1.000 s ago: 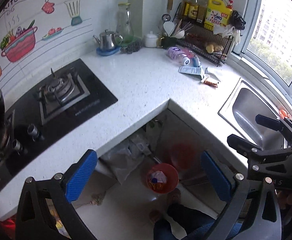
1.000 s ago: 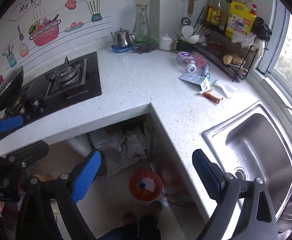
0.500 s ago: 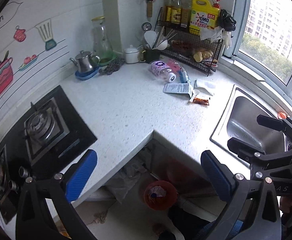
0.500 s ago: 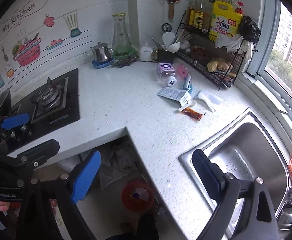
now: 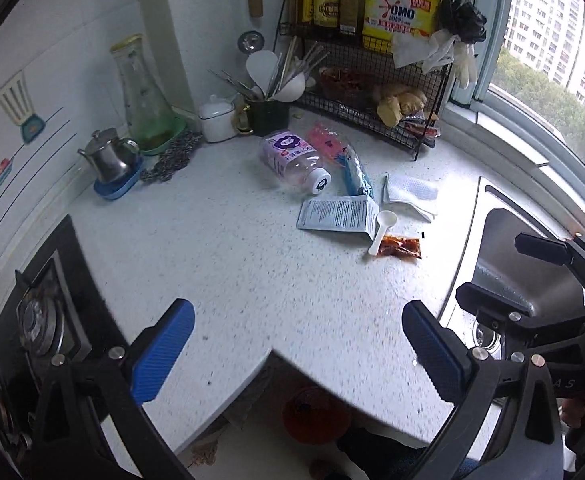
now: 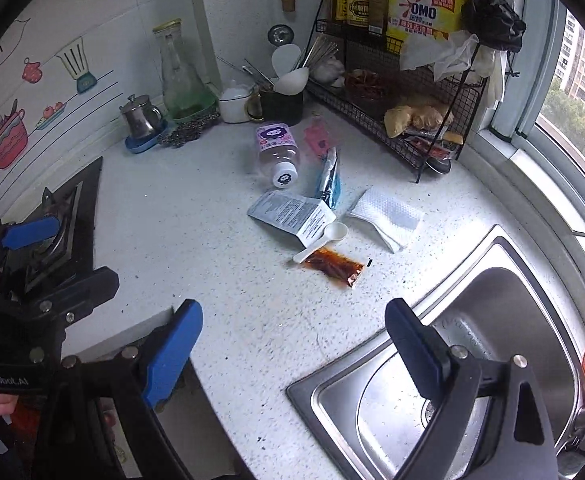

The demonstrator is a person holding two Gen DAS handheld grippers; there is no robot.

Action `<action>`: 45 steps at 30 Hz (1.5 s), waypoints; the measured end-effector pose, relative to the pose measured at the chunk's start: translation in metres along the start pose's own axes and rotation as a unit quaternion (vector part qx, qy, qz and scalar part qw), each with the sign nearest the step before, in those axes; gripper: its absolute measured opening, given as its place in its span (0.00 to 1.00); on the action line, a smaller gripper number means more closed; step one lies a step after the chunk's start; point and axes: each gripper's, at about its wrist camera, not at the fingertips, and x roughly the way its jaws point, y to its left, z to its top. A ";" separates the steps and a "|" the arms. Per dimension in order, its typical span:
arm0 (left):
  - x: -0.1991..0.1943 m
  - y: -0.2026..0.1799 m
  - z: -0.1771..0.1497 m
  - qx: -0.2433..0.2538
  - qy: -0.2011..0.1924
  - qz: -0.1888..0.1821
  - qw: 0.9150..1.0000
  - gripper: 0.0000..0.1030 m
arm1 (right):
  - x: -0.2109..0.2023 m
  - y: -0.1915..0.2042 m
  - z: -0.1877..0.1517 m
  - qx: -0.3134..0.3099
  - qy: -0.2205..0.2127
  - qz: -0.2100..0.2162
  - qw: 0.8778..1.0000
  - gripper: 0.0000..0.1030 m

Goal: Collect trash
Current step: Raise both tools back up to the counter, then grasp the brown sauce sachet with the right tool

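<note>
Trash lies on the white counter (image 5: 228, 264) near the rack: a clear plastic bottle with a purple label (image 5: 294, 160) (image 6: 277, 152), a blue wrapper (image 5: 356, 174) (image 6: 328, 180), a grey printed packet (image 5: 336, 214) (image 6: 288, 212), a white plastic spoon (image 5: 379, 228) (image 6: 324, 240), a brown sauce sachet (image 5: 399, 247) (image 6: 334, 266) and a folded white tissue (image 5: 410, 196) (image 6: 386, 216). A red trash bin (image 5: 316, 414) stands on the floor under the counter. My left gripper (image 5: 292, 350) is open and empty above the counter's front corner. My right gripper (image 6: 292, 354) is open and empty over the counter beside the sink.
A steel sink (image 6: 472, 360) is at the right. A black wire rack (image 5: 372, 92) with bottles and a yellow detergent jug stands at the back. A gas hob (image 5: 40, 312) is at the left. A small kettle (image 5: 110, 158), glass carafe and utensil cup line the wall.
Both grippers have moved forward and up over the counter toward the trash. The bin and the floor have dropped to the bottom edge of the left view. Both stay open.
</note>
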 end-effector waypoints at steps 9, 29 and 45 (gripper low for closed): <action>0.074 -0.005 0.034 -0.009 0.052 -0.002 0.999 1.00 | 0.064 -0.035 0.028 0.008 0.053 0.021 0.998 0.90; 0.164 0.001 0.026 -0.044 0.132 0.000 0.990 1.00 | 0.166 -0.032 0.026 -0.155 0.122 0.051 0.979 0.48; 0.156 -0.043 0.041 -0.007 0.132 -0.046 0.990 1.00 | 0.108 -0.040 -0.015 -0.065 0.156 0.103 0.980 0.11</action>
